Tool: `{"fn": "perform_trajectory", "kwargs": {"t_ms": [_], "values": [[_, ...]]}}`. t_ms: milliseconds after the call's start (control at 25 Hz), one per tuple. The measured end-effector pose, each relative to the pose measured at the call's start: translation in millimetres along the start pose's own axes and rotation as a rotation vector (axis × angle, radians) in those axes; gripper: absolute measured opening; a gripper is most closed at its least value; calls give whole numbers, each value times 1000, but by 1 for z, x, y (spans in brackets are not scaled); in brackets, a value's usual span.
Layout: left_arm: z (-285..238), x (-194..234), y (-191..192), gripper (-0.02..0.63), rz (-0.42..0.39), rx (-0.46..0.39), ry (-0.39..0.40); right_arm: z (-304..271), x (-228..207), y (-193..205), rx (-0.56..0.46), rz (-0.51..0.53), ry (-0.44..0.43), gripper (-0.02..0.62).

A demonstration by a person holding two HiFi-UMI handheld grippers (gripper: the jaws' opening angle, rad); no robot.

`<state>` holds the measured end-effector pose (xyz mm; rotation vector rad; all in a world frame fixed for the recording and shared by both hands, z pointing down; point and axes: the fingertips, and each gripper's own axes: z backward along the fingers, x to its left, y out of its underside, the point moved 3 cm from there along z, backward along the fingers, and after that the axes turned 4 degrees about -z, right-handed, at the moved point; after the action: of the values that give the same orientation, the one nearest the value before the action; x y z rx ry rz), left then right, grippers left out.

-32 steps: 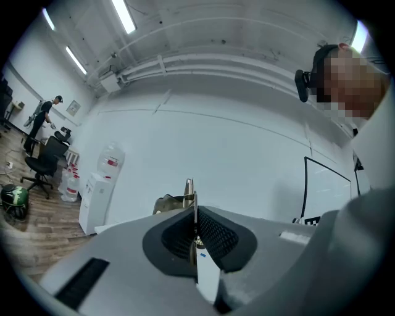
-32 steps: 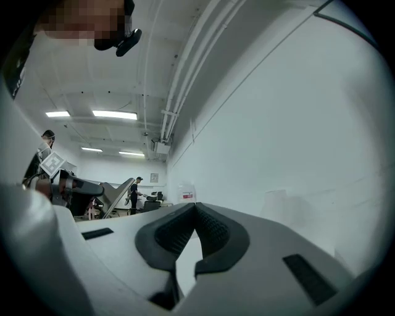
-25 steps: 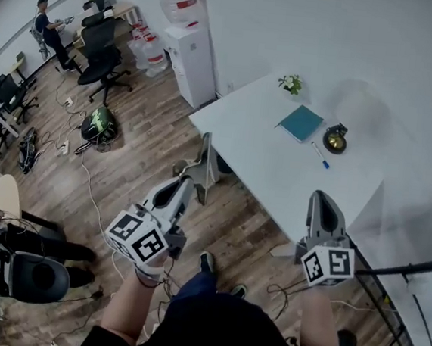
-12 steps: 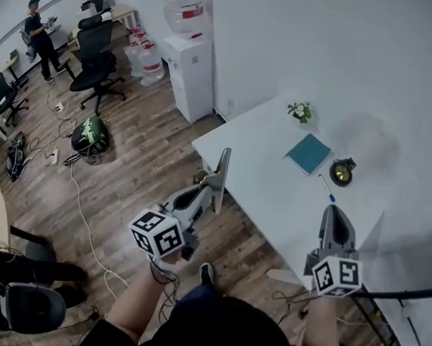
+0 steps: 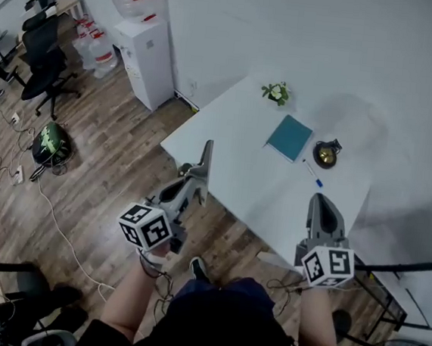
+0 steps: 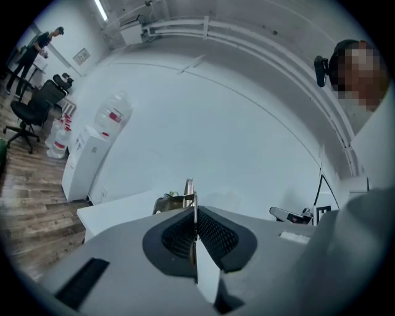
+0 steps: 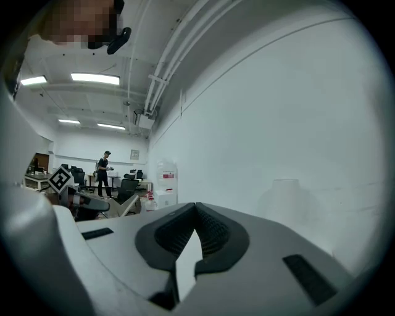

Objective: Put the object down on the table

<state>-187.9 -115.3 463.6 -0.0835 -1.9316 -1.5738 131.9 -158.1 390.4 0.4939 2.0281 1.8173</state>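
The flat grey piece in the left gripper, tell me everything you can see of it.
The flat grey piece is a thin, narrow strip, metallic-looking and seen almost edge-on. The left gripper has its jaws shut on the lower end, so the rest sticks out beyond them, slightly tilted. It is held in the air by the near left edge of the white table, and only the pads appear to touch it. I cannot tell what it is.
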Motion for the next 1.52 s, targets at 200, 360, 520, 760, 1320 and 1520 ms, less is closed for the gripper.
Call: {"fn": "perform_trajectory", "kwargs": {"t_ms": [200, 360, 520, 760, 1320, 1520], "values": [[-42, 22, 21, 6, 55, 71, 24, -30, -8, 11, 29, -9, 9, 6], [-74, 31, 43, 6, 79, 132, 22, -53, -23, 25, 44, -37, -2, 6], [-103, 35, 62, 6, 101, 188, 1, -77, -44, 35, 58, -62, -25, 6], [-149, 52, 93, 6, 127, 287, -30, -114, -73, 44, 77, -81, -66, 6], [-222, 97, 171, 6, 223, 439, -113, -148, -140, 87, 164, -134, -46, 6], [-238, 109, 188, 6, 259, 468, -126, -151, -149, 96, 184, -140, -45, 6]]}}
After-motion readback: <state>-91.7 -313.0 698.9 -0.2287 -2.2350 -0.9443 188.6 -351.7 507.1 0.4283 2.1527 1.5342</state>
